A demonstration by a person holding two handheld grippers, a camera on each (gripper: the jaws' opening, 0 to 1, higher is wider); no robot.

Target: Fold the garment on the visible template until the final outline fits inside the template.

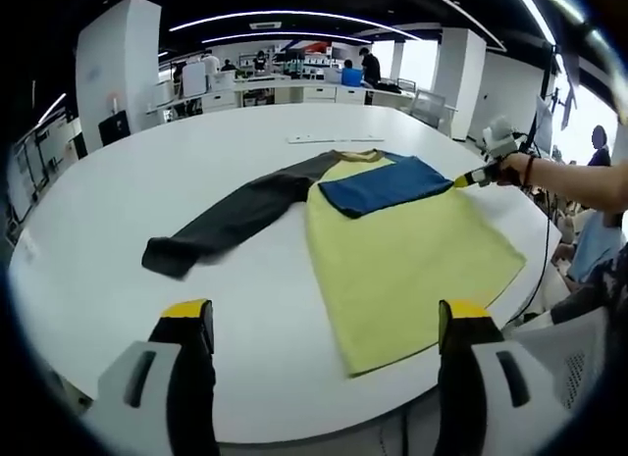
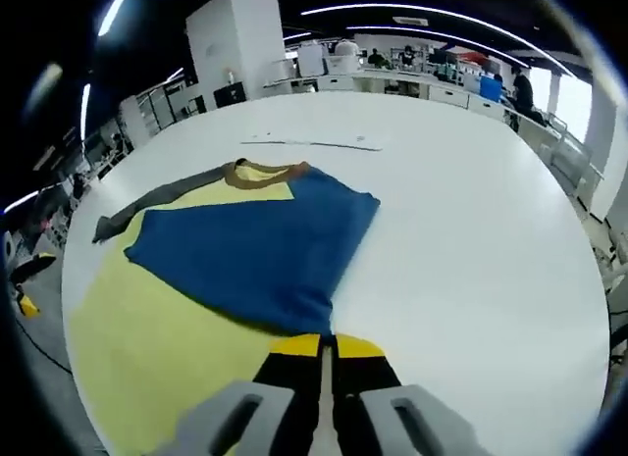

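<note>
right gripper [image 2: 322,346] clamped on blue sleeve [image 2: 257,252], folded across yellow shirt [image 1: 397,250] | left gripper [image 1: 329,324] jaws apart, hovering off table [image 1: 118,240] near edge | dark sleeve [image 1: 231,216] flat

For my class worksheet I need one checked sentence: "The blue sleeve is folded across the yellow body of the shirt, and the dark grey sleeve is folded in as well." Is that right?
Not quite. The blue sleeve does lie folded across the yellow body, but the dark grey sleeve is not folded in: it lies stretched out on the white table, as the left gripper view shows.
</note>
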